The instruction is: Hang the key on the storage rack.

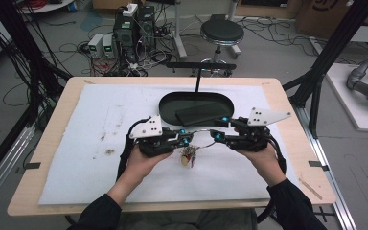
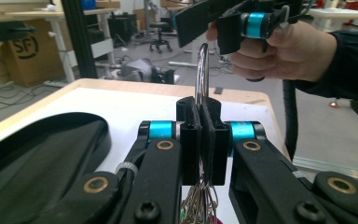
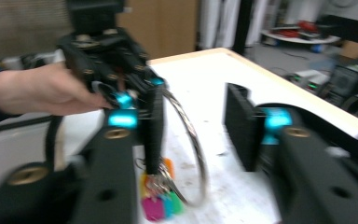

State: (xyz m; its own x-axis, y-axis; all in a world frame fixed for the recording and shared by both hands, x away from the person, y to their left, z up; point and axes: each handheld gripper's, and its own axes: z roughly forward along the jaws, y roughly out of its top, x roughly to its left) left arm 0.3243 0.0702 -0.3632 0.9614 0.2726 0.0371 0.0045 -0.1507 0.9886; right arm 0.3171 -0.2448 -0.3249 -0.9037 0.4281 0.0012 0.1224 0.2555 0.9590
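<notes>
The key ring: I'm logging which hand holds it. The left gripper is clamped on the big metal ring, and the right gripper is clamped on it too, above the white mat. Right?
Not quite. The left gripper is clamped on the metal ring, but the right gripper is not: the right gripper view shows its jaws apart, the ring between them, over the white mat.

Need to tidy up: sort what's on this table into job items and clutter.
In the job: metal ring with coloured tags, left gripper shut on the ring, right gripper open around it.
Lying about: black tray, white mat.
</notes>
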